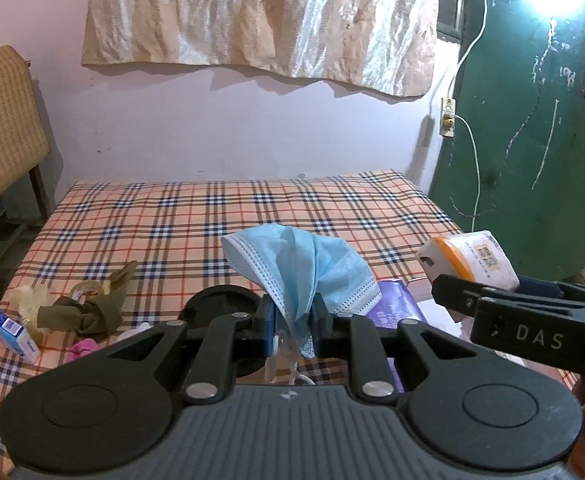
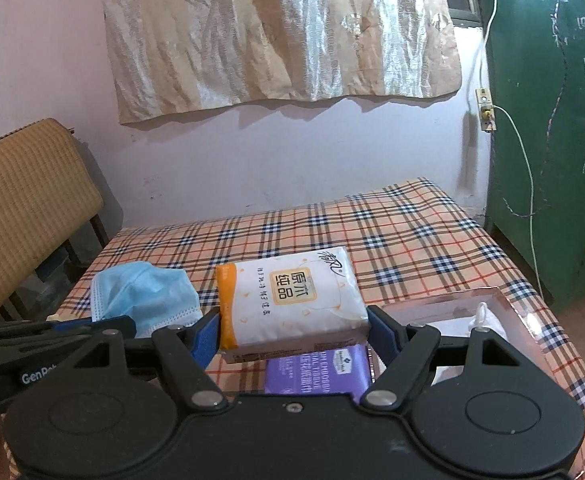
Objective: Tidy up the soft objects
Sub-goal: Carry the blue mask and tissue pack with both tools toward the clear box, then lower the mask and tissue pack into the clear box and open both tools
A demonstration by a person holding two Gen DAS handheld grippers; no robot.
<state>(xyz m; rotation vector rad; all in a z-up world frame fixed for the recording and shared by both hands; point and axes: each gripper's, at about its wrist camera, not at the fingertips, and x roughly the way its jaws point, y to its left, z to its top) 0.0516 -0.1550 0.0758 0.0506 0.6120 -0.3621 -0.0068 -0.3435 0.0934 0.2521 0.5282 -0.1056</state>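
Note:
My left gripper (image 1: pixel 292 318) is shut on a crumpled blue face mask (image 1: pixel 304 268) and holds it above the plaid bed (image 1: pixel 196 216). My right gripper (image 2: pixel 294 330) is shut on a white and orange tissue pack (image 2: pixel 288 300), held above the bed. The tissue pack (image 1: pixel 468 260) and right gripper show at the right of the left wrist view. The mask (image 2: pixel 144 300) shows at the left of the right wrist view. A purple tissue pack (image 2: pixel 316 372) lies on the bed under the held pack; it also shows in the left wrist view (image 1: pixel 392 304).
A clear tray (image 2: pixel 492 308) with white items stands on the bed's right side. On the left lie an olive cloth (image 1: pixel 88 312), a tape roll (image 1: pixel 86 290), a blue-white box (image 1: pixel 12 332), a pink item (image 1: pixel 82 350) and a black round lid (image 1: pixel 220 300). A wicker chair (image 2: pixel 24 204) stands left.

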